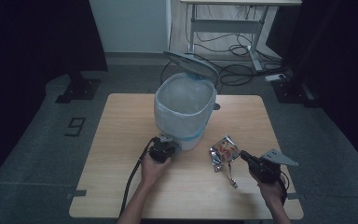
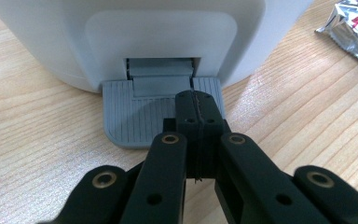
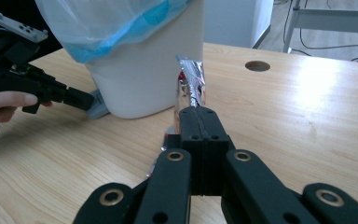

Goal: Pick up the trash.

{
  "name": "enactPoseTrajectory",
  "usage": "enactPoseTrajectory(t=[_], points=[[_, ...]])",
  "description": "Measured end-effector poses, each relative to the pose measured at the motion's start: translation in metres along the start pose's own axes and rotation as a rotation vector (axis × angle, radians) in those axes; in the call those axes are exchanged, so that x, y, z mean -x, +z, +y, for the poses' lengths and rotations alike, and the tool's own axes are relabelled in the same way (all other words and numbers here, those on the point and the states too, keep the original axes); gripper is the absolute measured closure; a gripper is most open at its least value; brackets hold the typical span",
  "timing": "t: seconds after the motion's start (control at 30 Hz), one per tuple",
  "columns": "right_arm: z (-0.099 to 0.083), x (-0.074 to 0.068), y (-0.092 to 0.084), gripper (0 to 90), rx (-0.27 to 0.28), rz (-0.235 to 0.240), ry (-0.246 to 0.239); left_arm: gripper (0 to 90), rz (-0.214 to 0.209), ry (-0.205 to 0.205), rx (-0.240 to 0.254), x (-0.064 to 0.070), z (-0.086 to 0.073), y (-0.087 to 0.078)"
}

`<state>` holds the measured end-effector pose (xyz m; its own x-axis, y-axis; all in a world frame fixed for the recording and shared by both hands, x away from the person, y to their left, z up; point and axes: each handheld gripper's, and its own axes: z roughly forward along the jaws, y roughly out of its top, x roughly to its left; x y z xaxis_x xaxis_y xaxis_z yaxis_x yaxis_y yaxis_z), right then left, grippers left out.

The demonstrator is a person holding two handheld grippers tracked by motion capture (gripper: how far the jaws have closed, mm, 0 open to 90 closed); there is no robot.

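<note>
A white pedal bin (image 1: 185, 112) lined with a pale blue bag (image 3: 112, 23) stands mid-table with its lid (image 1: 191, 63) raised. My left gripper (image 2: 196, 95) is shut, and its tips rest on the bin's grey pedal (image 2: 135, 116). It also appears from the high view (image 1: 165, 147) and from the right gripper view (image 3: 81, 99). A crumpled silver snack wrapper (image 3: 191, 79) rises from the tips of my right gripper (image 3: 198, 109), which is shut on its edge. From above, the wrapper (image 1: 223, 151) hangs just right of the bin, at the right gripper (image 1: 242, 155).
The wooden table (image 1: 121, 177) has a round cable hole (image 3: 257, 66) behind the bin. Beyond the table stand a desk frame with cables on the floor (image 1: 233, 46) and dark stands at both sides.
</note>
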<state>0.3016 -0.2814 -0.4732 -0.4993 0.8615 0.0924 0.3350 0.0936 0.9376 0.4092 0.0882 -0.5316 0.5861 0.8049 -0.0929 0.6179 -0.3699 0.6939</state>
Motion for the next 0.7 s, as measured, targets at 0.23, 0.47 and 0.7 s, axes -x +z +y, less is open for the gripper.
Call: enactPoseTrajectory(t=[0.23,0.47,0.7], points=[[0.008,-0.003,-0.008,90.0,0.034,0.000,-0.011,90.0,-0.001,-0.004,0.002,0.000,0.000,0.000],[0.014,-0.006,-0.012,90.0,0.054,0.006,-0.025,90.0,-0.002,-0.005,0.003,0.000,0.000,0.000],[0.019,-0.008,-0.015,90.0,0.066,0.007,-0.038,90.0,-0.004,-0.005,0.002,-0.001,0.000,0.000]])
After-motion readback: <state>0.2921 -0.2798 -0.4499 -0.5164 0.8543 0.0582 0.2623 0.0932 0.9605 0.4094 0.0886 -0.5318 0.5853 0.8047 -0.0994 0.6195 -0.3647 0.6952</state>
